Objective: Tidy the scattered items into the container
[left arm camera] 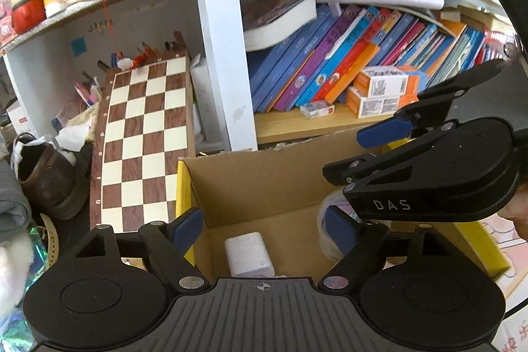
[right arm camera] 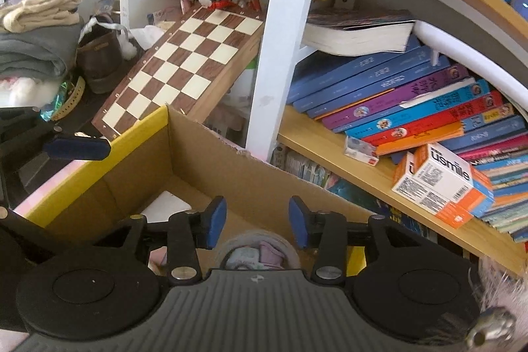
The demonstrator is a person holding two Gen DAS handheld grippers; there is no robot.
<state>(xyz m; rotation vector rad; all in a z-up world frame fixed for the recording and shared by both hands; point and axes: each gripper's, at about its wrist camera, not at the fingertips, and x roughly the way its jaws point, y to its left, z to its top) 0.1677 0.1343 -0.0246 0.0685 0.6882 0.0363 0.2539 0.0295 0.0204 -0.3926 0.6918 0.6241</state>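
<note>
Right gripper: the black two-finger right gripper with blue pads is hanging over the box with its jaws spread and nothing between them; the clear round tub holding pink and grey cloth is sitting just below the gap, inside the box.
Left gripper: the black left gripper with blue pads is also standing spread and empty above the box floor.
Items in container: a white rectangular block is lying on the floor of the open brown cardboard box with yellow-edged walls; the tub is resting toward the box's right side.
Step in hand: judged, either a release just over the tub or a reach toward it; the pictures are not settling which.
Doing it well: keeping the fingers vertical and clear of the tub rim is advisable, and keeping the two grippers apart, since they are crowding one opening.
Edges: the yellow wall tops are lying close beside both grippers.
Open room: upward is looking freest; beyond the far wall, the leaning brown-and-cream chessboard and the white shelf post are closing the space.
</note>
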